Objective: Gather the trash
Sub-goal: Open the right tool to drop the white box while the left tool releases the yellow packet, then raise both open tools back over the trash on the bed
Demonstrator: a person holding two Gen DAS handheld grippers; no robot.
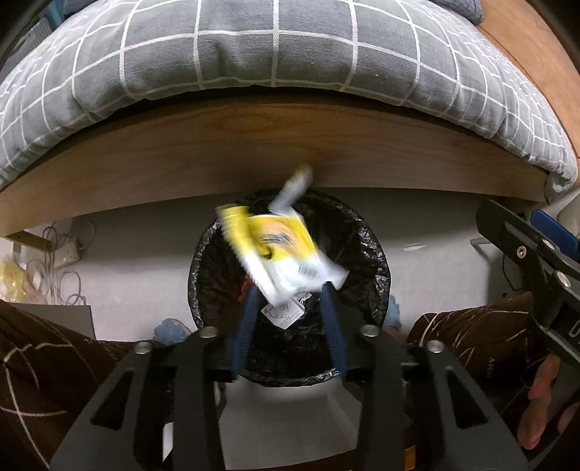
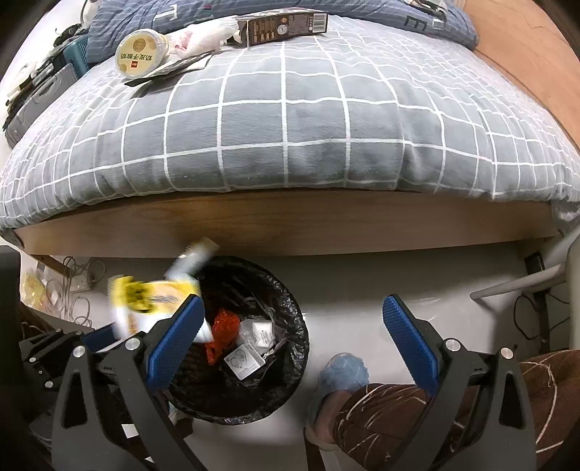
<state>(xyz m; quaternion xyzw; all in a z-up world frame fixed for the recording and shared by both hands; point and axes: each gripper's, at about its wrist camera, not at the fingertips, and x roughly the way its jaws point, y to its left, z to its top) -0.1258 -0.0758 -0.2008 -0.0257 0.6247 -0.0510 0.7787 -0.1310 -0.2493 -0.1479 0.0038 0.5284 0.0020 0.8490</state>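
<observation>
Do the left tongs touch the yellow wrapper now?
Cannot tell. In the left wrist view the blurred yellow wrapper overlaps the tips of the left tongs; no contact or gap shows plainly.

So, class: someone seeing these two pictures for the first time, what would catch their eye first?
A blurred yellow and white wrapper at the tips of the left gripper, right over the black-lined bin on the floor by the bed. Next, the grey checked quilt, with a cup and dark carton at its far edge.
</observation>
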